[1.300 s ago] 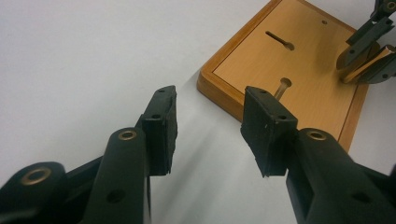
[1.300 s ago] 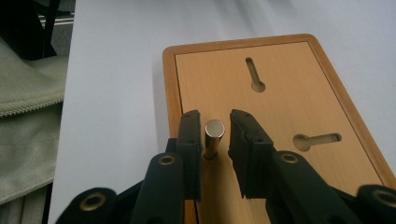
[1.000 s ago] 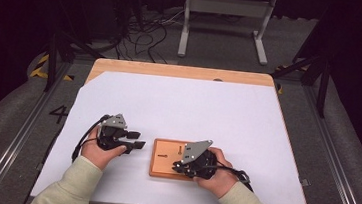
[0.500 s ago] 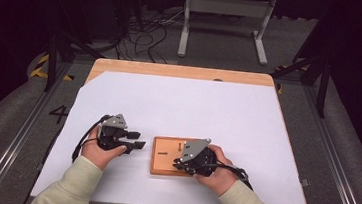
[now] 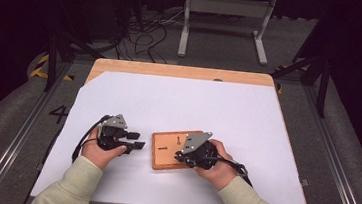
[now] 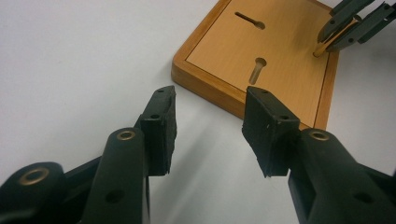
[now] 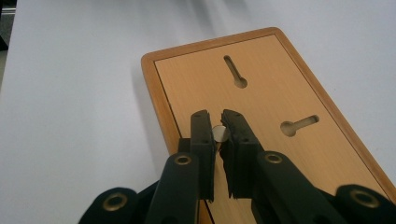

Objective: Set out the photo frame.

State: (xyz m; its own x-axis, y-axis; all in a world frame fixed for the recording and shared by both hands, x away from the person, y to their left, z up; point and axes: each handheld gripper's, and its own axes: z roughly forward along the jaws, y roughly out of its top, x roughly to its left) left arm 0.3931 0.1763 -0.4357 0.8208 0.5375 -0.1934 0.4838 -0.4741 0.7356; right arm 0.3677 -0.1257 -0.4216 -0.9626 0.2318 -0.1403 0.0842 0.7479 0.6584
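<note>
A wooden board [image 5: 164, 153] with two keyhole slots [image 7: 236, 72] lies flat on the white table sheet near the front edge. My right gripper [image 7: 215, 114] hovers over the board's near part, shut on a small wooden peg [image 7: 220, 133] whose round end shows between the pads. From the left gripper view, the peg [image 6: 321, 48] points down and its tip meets the board's surface near the far rim. My left gripper [image 6: 212, 100] rests just left of the board [image 6: 261, 42], open, with nothing between its fingers. From above, the left gripper [image 5: 139, 145] points right, toward the board.
The white sheet [image 5: 193, 108] covers most of the wooden tabletop, with bare room behind and to the right of the board. Metal rails run along both sides of the table. A white stand [image 5: 225, 16] and cables lie on the floor beyond.
</note>
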